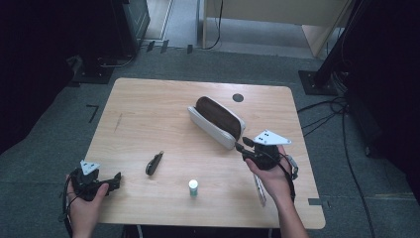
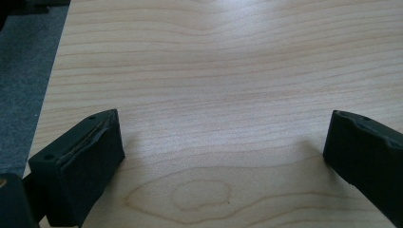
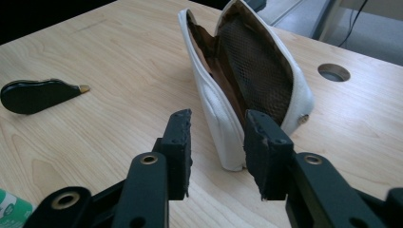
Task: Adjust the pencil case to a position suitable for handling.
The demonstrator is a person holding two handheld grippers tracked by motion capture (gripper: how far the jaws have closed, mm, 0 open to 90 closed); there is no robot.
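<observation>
A light wooden table (image 1: 148, 114) with rounded corners stands on grey carpet (image 1: 44, 129), in a dim room with dark stands and cables around its edges. A round cable hole (image 1: 238, 97) sits near the table's far edge. An open white pouch (image 1: 216, 122) with a brown lining lies right of centre. The right gripper (image 1: 243, 144) is at the pouch's near end, its jaws partly apart on either side of that end; whether they press it cannot be told. The left gripper (image 1: 117, 177) rests at the near left corner, jaws wide apart over bare wood. A black folding knife (image 1: 154, 163) and a small green-and-white bottle (image 1: 193, 187) lie between the two.
</observation>
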